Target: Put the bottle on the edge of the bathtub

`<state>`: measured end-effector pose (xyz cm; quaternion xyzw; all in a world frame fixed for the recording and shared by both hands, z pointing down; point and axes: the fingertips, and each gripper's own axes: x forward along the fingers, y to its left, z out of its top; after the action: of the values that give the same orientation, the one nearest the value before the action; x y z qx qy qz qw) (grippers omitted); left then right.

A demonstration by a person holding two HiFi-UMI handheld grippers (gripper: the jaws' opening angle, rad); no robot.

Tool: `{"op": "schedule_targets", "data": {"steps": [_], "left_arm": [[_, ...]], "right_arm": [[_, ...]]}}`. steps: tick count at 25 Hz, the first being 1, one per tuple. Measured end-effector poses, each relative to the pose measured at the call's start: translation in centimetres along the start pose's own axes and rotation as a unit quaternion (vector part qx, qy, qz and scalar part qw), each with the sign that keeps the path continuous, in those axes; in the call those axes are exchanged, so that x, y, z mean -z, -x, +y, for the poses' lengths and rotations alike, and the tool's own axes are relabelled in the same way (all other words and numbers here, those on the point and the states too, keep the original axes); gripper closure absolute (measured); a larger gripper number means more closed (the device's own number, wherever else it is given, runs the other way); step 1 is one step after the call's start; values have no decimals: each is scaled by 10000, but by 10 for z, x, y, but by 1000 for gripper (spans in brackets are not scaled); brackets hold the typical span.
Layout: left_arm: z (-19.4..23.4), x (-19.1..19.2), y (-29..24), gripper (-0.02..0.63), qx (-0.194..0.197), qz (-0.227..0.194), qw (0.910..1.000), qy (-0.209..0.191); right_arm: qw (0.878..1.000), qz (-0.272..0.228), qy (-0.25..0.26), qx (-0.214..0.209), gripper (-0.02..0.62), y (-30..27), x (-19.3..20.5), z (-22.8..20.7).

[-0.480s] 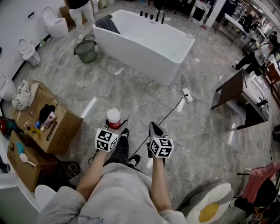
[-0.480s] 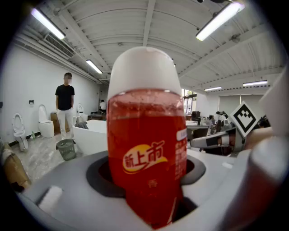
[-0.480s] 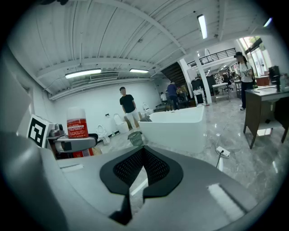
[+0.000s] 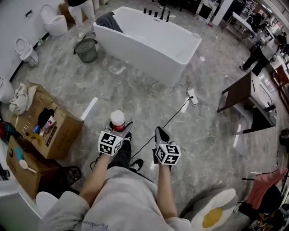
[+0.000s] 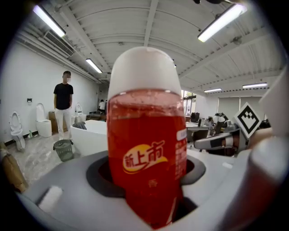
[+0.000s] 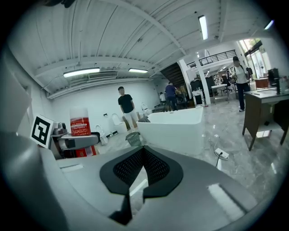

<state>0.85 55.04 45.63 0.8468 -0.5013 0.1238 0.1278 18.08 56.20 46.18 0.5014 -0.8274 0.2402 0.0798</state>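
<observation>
A red bottle point(image 4: 117, 121) with a white cap stands upright between the jaws of my left gripper point(image 4: 119, 128), which is shut on its body. In the left gripper view the bottle point(image 5: 146, 149) fills the middle of the picture. My right gripper point(image 4: 159, 133) is beside it on the right, shut with nothing in it; its black pads point(image 6: 142, 169) meet. The white bathtub point(image 4: 144, 54) stands some way ahead across the floor, with black taps on its far rim. The right gripper view shows the bottle point(image 6: 80, 126) at the left and the bathtub point(image 6: 176, 126) ahead.
A mesh bin point(image 4: 86, 49) stands left of the tub, and a person point(image 4: 81, 11) behind it. Open cardboard boxes point(image 4: 54, 128) lie at my left. A power strip point(image 4: 192, 97) with a black cable lies on the floor ahead. A dark table point(image 4: 237, 92) stands at the right.
The head view has shifted a little, so the floor, boxes and tub sit slightly higher in the picture. Both grippers and the bottle keep their places.
</observation>
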Motion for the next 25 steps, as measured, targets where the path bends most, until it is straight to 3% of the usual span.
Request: {"op": "schedule_targets", "data": {"steps": [6,16,25], "left_arm": [[24,-9,-28,273,94,29,9999,42],[70,-32,-100,275,545,-34,9985,79],[129,-45,-152,275,942,-7,9955,56]], "right_arm": [[9995,-37,-308,-69,595,-17,-13,-16],[9991,326,-9,264,594,-68,-38,-44],[9984,403,-128,370,594,-133,-67,-51]]}}
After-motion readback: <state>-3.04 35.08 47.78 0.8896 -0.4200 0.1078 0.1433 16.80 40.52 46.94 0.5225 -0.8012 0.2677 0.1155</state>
